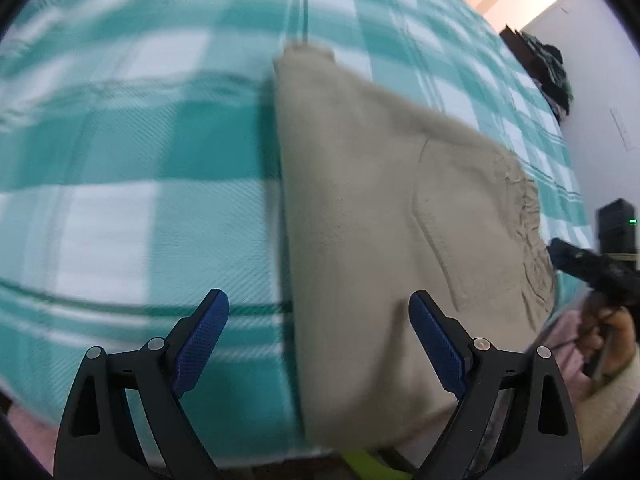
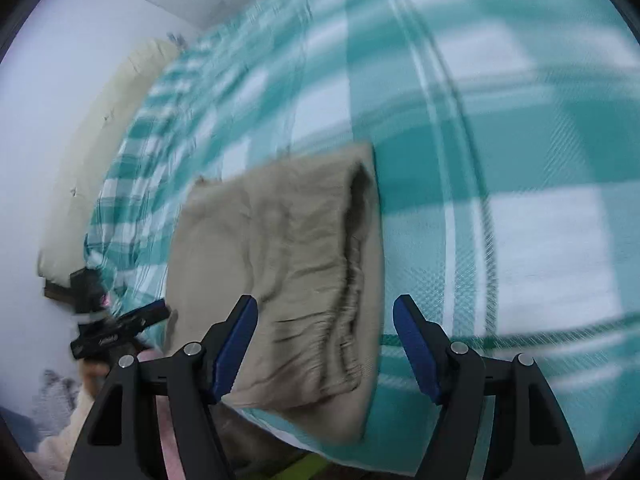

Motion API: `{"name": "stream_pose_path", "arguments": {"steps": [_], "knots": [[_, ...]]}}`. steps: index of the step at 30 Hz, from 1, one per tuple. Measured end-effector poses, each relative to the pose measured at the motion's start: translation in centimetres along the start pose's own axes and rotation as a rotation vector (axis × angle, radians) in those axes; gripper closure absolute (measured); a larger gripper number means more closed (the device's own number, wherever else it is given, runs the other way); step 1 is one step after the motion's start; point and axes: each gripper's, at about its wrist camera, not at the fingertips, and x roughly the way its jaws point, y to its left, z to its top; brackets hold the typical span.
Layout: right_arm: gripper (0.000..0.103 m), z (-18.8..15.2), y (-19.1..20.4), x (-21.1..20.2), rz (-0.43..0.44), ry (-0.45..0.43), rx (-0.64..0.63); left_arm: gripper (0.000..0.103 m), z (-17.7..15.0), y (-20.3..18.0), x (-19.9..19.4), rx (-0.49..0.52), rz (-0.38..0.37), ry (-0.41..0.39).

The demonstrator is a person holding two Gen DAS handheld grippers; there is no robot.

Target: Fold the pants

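The pants (image 1: 360, 208) could slump open if either claw nudges the stack, since the thick folded layers lie loose with nothing pinning them, and a snag on the gathered waistband would drag the top layer askew. Both the left claw (image 1: 319, 344) and right claw (image 2: 325, 348) stand apart, holding nothing. The beige pants lie folded into a compact slab on the checked bed (image 1: 120, 208) near its edge, back pocket up, waistband at 3 o'clock in the left view

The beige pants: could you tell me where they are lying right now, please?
The folded beige pants lie flat on the teal checked bedspread near the bed's front edge, right of centre in the left wrist view, under neither open gripper's pads.
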Motion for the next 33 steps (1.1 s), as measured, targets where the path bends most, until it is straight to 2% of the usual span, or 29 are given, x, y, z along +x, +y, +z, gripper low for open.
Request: {"name": "stream_pose_path", "arguments": {"steps": [1,3,4,5,6,7,8,11,14,17,18,19,20,21,22,23,24,25,26,27,28,29,31,33], "knots": [[0.033,0.3,-0.5,1.0,0.013,0.031,0.011,0.01,0.5,0.1,1.0,-0.012,-0.018,0.021],[0.032,1.0,-1.1,3.1,0.152,0.085,0.057,0.01,1.2,-0.3,1.8,-0.036,-0.069,0.026],[0.032,1.1,-1.1,3.7,0.203,0.108,0.067,0.019,1.5,-0.7,2.0,-0.04,-0.106,0.032],[0.036,1.3,-0.9,4.5,0.218,0.131,0.064,0.04,1.8,-1.3,2.2,-0.041,-0.139,0.047],[0.053,1.5,0.0,5.3,0.177,0.153,0.021,0.045,2.1,-1.8,2.1,-0.04,-0.106,0.05],[0.059,1.5,0.6,5.4,0.155,0.16,-0.011,0.071,2.2,-2.2,1.6,-0.034,-0.079,0.046],[0.061,1.5,1.7,5.2,0.118,0.152,-0.057,0.085,2.4,-2.5,0.9,-0.023,-0.07,0.038],[0.067,1.8,7.0,2.8,0.053,0.09,-0.233,0.09,3.1,-3.3,-2.2,0.003,-0.086,-0.024],[0.067,3.4,11.5,1.2,0.029,0.023,-0.346,0.09,5.4,-4.1,-5.7,0.037,-0.044,-0.131],[0.067,6.8,14.4,0.2,0.022,-0.073,-0.406,0.09,9.3,-4.3,-8.7,0.067,0.002,-0.256],[0.067,8.9,15.6,0.0,0.024,-0.119,-0.428,0.09,10.5,-4.3,-9.4,0.071,0.02,-0.29],[0.067,10.1,16.0,0.0,0.03,-0.14,-0.428,0.089,11.9,-4.3,-10.0,0.076,0.045,-0.329],[0.066,12.0,16.4,-0.1,0.038,-0.174,-0.418,0.081,13.5,-4.4,-10.4,0.097,0.092,-0.376],[0.063,14.0,16.5,0.3,0.036,-0.204,-0.41,0.072,15.0,-4.6,-10.2,0.134,0.179,-0.422],[0.053,15.4,16.4,0.8,0.012,-0.209,-0.403,0.051,15.5,-4.5,-9.7,0.146,0.263,-0.446],[0.044,16.2,15.9,0.6,-0.015,-0.208,-0.388,0.036,15.7,-4.4,-9.2,0.148,0.369,-0.463],[0.02,17.2,15.0,1.1,-0.105,-0.211,-0.353,0.033,15.5,-4.0,-8.6,0.152,0.484,-0.475],[0.01,17.7,14.5,1.1,-0.181,-0.226,-0.339,0.031,14.7,-3.6,-8.1,0.167,0.551,-0.476],[0.01,17.5,13.8,0.8,-0.272,-0.251,-0.343,0.028,13.8,-3.4,-7.7,0.183,0.587,-0.474],[0.01,17.0,13.4,0.4,-0.338,-0.267,-0.357,0.024,12.4,-3.1,-7.3,0.191,0.618,-0.473],[0.01,16.0,13.0,-0.1,-0.397,-0.275,-0.369,0.017,11.1,-3.0,-7.1,0.187,0.639,-0.473],[0.01,14.9,12.8,-0.7,-0.428,-0.281,-0.372,0.011,9.5,-2.9,-7.0,0.178,0.651,-0.477],[0.009,12.7,12.4,-2.0,-0.434,-0.291,-0.374,0.006,7.3,-3.6,-7.2,0.167,0.618,-0.486],[0.009,9.3,14.2,-2.5,-0.461,-0.306,-0.384,0.005,5.1,-4.4,-7.8,0.14,0.56,-0.485]]}}
